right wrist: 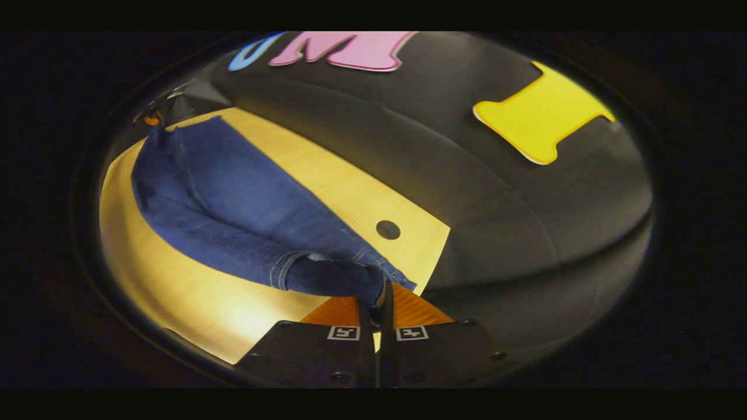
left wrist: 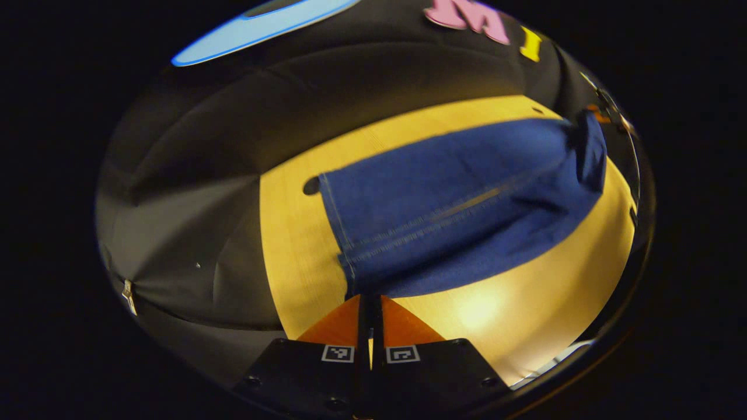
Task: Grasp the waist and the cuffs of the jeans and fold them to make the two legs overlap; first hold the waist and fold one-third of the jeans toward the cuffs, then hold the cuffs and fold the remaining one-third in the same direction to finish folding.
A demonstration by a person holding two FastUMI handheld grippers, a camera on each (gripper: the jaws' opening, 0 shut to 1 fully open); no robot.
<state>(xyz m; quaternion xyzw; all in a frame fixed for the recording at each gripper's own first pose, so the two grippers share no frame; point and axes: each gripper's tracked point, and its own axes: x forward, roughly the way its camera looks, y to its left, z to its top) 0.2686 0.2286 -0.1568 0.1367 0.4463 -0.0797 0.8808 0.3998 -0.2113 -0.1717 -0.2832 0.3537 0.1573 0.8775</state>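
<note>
Blue jeans [left wrist: 455,204] lie lengthwise on a light wooden table [left wrist: 297,262], their legs stacked one over the other. In the left gripper view my left gripper [left wrist: 369,298] is shut on the near corner of the hemmed cuff end. At the far end the waist is raised and bunched where the right gripper [left wrist: 598,114] holds it. In the right gripper view my right gripper [right wrist: 379,303] is shut on the curled waist corner of the jeans [right wrist: 233,216], which is lifted a little off the table [right wrist: 192,303]. The left gripper [right wrist: 153,119] shows small at the far cuff end.
A round dark hole [left wrist: 311,185] in the tabletop sits by the cuff's far corner. Another hole [right wrist: 388,229] lies just beyond the waist. Black cloth walls close in behind the table. Bare wood runs along the jeans' near side.
</note>
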